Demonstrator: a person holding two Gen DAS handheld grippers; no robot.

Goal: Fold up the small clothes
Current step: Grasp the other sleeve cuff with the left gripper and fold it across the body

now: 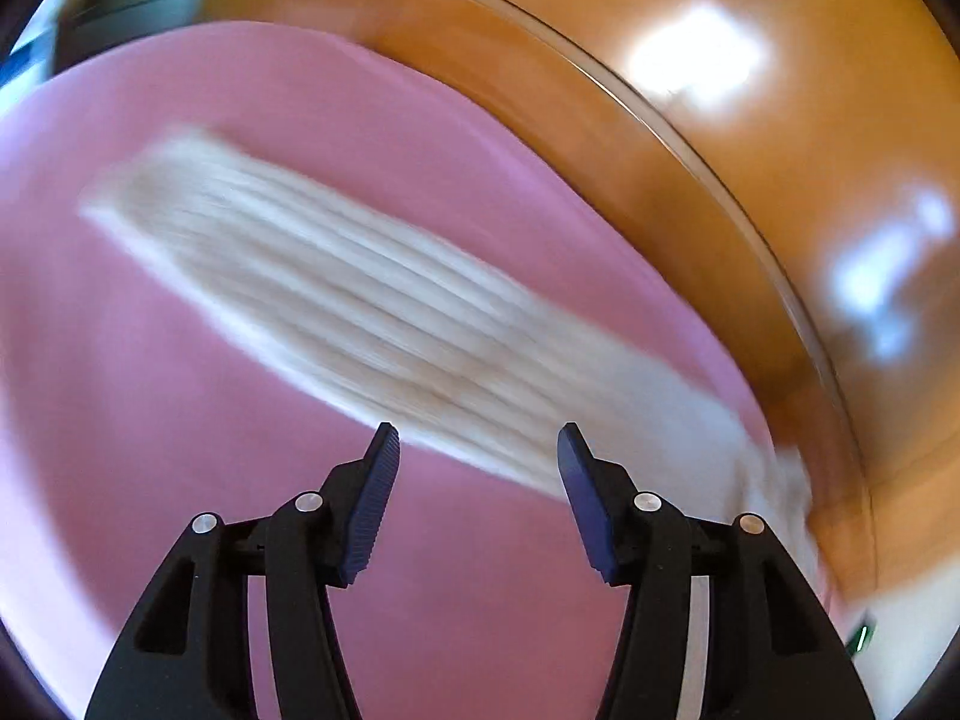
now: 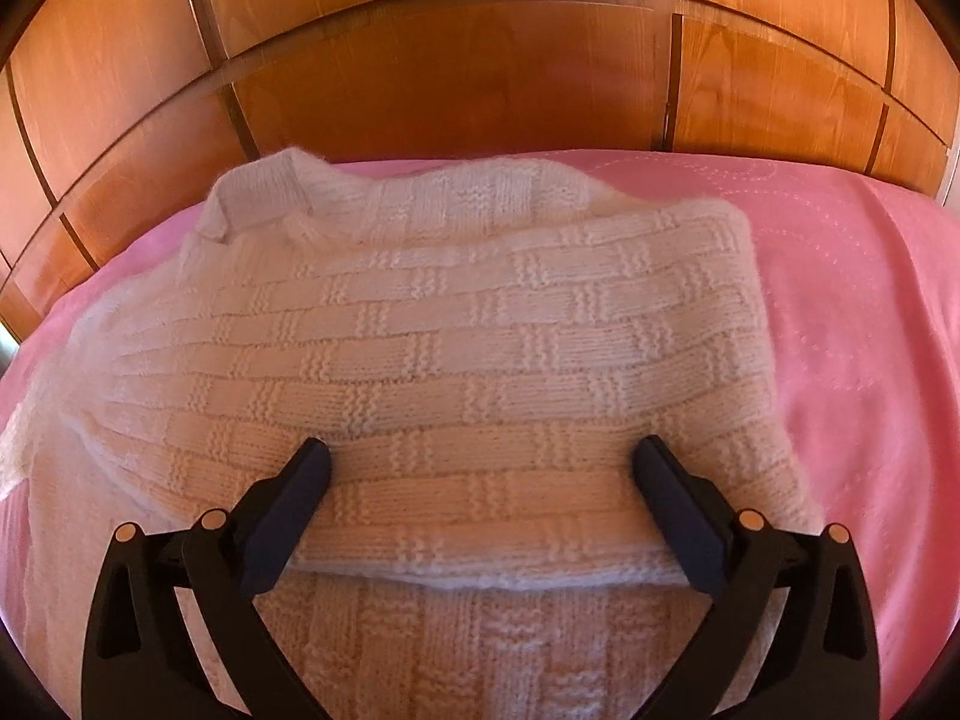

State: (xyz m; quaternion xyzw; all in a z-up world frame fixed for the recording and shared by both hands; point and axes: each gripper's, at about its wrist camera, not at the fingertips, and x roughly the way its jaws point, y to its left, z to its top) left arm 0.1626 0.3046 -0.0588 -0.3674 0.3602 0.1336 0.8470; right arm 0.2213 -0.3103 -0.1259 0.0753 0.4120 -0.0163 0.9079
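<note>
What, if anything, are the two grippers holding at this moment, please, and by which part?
Nothing is held. The left gripper hangs open above the pink bedspread; the right gripper stands wide open over the folded cream knitted sweater.

I see no readable text, labels, brands or numbers in either wrist view; the left one's heavily motion-blurred anyway.
</note>
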